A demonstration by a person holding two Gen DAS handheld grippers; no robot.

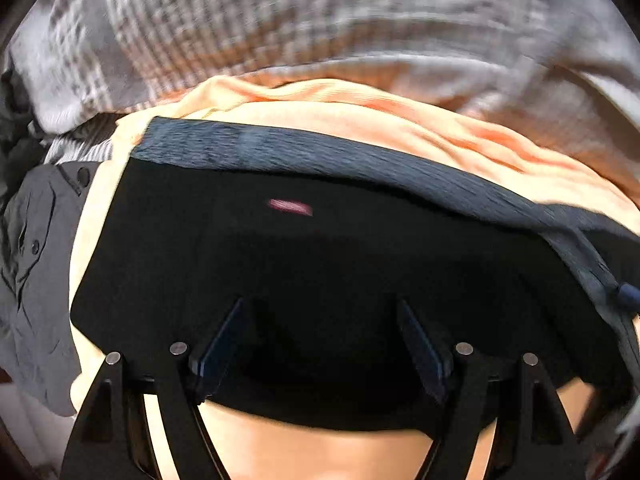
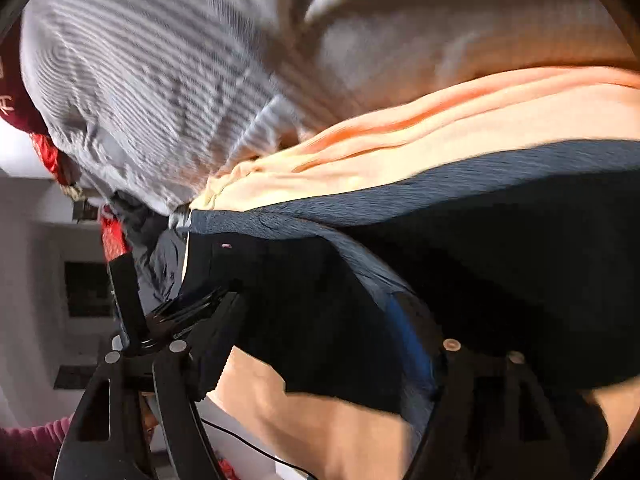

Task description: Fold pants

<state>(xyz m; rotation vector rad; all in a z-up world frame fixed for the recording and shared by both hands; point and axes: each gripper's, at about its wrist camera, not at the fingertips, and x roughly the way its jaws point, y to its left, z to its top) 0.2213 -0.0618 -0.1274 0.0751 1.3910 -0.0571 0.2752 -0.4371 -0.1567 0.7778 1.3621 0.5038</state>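
Note:
Black pants (image 1: 320, 248) lie folded on a peach-orange cloth (image 1: 400, 120), with a blue-grey waistband (image 1: 280, 152) along their far edge and a small pink label (image 1: 290, 206). My left gripper (image 1: 320, 302) hovers over the pants pointing down. It is open, and its fingers (image 1: 224, 340) hold nothing. In the right wrist view the same pants (image 2: 500, 280) and waistband (image 2: 440, 184) fill the middle. My right gripper (image 2: 316, 292) stands open over them. Its blue-padded finger (image 2: 412, 344) is close beside a fold of the waistband, with no cloth pinched.
A grey-and-white striped fabric (image 1: 280, 28) is heaped behind the orange cloth. A grey buttoned garment (image 1: 36, 260) lies at the left. Red items (image 2: 112, 236) and a pink sleeve (image 2: 28, 444) sit at the left edge of the right wrist view. Both views are motion-blurred.

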